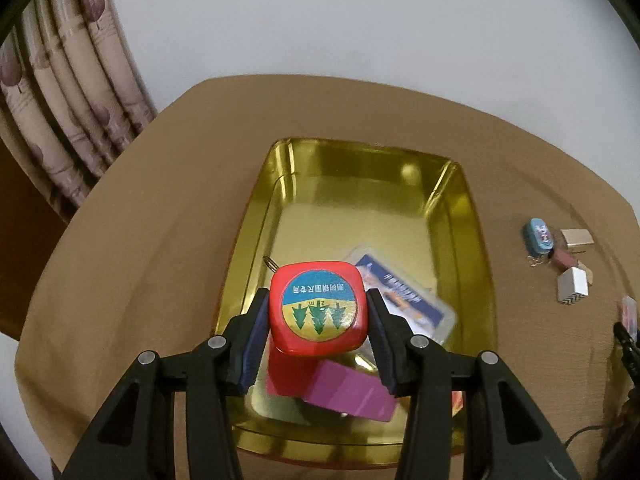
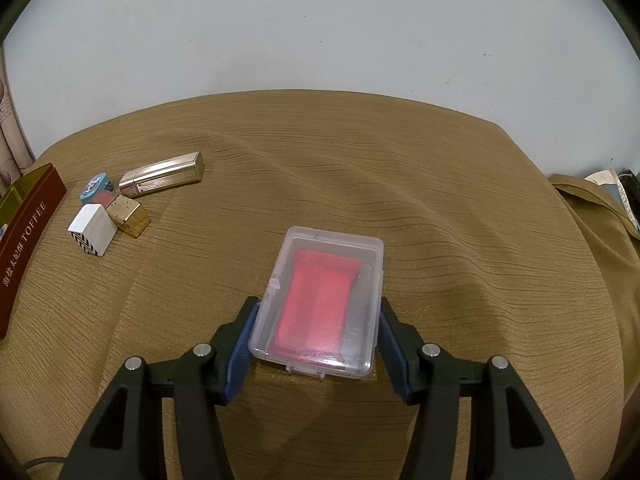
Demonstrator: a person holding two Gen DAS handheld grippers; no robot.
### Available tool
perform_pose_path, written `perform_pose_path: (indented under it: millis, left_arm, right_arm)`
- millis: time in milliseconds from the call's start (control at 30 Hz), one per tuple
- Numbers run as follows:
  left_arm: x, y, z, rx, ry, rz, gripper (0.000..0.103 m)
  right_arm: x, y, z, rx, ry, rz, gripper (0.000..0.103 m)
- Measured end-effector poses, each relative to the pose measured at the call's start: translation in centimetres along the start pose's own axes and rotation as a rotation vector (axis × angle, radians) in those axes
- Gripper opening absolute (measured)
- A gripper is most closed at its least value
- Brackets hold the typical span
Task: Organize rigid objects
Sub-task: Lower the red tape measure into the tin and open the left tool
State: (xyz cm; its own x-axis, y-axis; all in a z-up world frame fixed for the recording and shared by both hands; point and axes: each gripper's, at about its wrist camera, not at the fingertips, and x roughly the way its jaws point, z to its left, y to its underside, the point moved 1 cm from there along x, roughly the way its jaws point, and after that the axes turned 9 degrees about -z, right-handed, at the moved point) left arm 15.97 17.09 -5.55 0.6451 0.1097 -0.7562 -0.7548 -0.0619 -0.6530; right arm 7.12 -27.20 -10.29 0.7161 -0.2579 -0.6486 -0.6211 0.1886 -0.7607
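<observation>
In the left wrist view, bare tan worktop (image 1: 132,240) lies open at nine o'clock of the gold tin tray (image 1: 472,216), whose raised rim rings the space below. The left gripper (image 1: 318,332), partly open, clamps a red tape measure (image 1: 318,308) with a blue-and-yellow round label, held over the tray's near end above a purple box (image 1: 352,392) and a clear card case (image 1: 416,300). In the right wrist view, the right gripper (image 2: 316,344) pinches a clear plastic box (image 2: 320,304) holding something pink; wide open cloth stretches toward twelve and three o'clock, and small items (image 2: 132,200) cluster at ten o'clock.
</observation>
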Motion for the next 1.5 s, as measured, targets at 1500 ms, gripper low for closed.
perform_pose_path:
  millis: [1500]
  left_arm:
    - [1.3, 0.0, 3.3, -0.06, 0.019, -0.005, 0.046]
  right_arm:
    - [0.0, -0.2, 0.3, 0.001, 0.004, 0.001, 0.057]
